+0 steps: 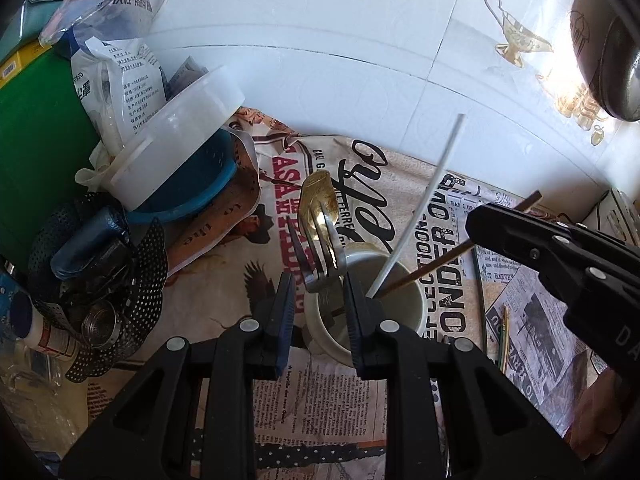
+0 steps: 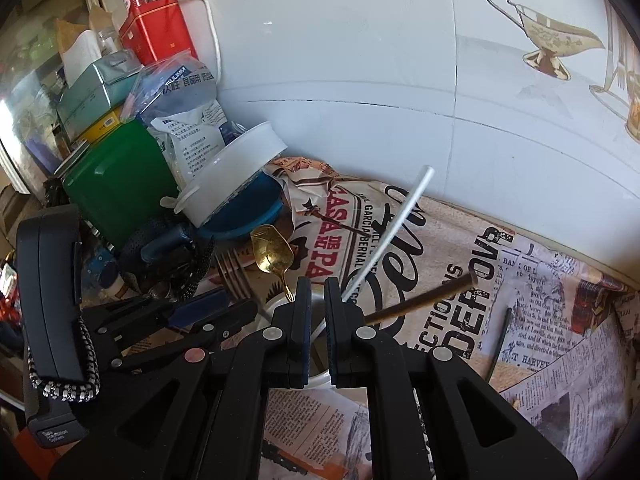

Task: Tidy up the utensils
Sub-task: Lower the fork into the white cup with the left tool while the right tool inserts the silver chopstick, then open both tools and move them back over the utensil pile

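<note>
**Light, slick utensils gathered in one tippable cup**

The round cream ceramic cup [image 1: 404, 300] stands on the newspaper-print cloth [image 1: 332, 392] of the desk; it is the landmark here. It looks stiff, chippable and the heaviest piece, yet probably easy to tip with long handles leaning out of it, so it is best steadied by its wall.

The left tool [image 1: 318, 300] hovers at the cup's left rim. Its jaws stand a little apart around the neck of the silver metal fork [image 1: 320, 256]; whether the pads actually press on it I cannot tell. The fork is rigid, smooth and likely slippery, so the flat neck below the tines seems the surest hold.

The gold metal spoon [image 1: 318, 204] rises from the cup just behind the fork, equally hard and slick; take it at the handle.

The thin white plastic straw [image 1: 420, 204] leans out of the cup to the right, very light and crushable, wanting a gentle pinch mid-length. The brown stick [image 1: 432, 268] beside it is light and stiff.

The right tool [image 2: 318, 300], directly over the cup, is closed and holds nothing.
</note>
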